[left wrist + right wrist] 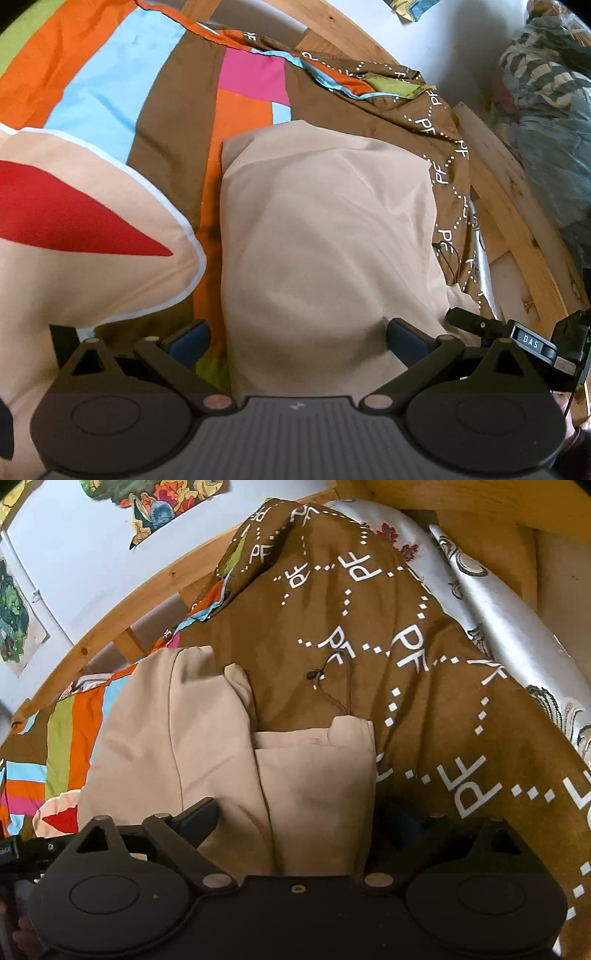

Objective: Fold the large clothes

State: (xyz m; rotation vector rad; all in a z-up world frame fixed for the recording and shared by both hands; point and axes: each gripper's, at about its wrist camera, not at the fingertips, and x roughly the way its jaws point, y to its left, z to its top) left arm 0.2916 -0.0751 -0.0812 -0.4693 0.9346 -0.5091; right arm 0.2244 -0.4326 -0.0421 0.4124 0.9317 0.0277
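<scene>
While both tools hang low over the bed, the beige garment lies folded on the striped bedspread, which serves as the landmark for everything around it. On the far edge of that bedspread, a brown cover printed with white letters and dotted diamonds is bunched up against the wooden bed frame, and the garment rests just beside it, its near end touching the cover's folds. To the garment's left on the bedspread sits a cream cushion with a red pointed patch and a pale border. The left gripper hovers at the near end of the garment with its blue-padded fingers spread wide, one on each side of the cloth, gripping nothing. The right gripper is at the garment's folded corner near the brown cover; its left finger stands clear on one side of the cloth, the other is in shadow past the fabric's edge, so the two look wide apart with the cloth between them and not pinched. A thin black cord lies on the brown cover just beyond the garment. Silvery patterned fabric shows past the cover, against the frame.
</scene>
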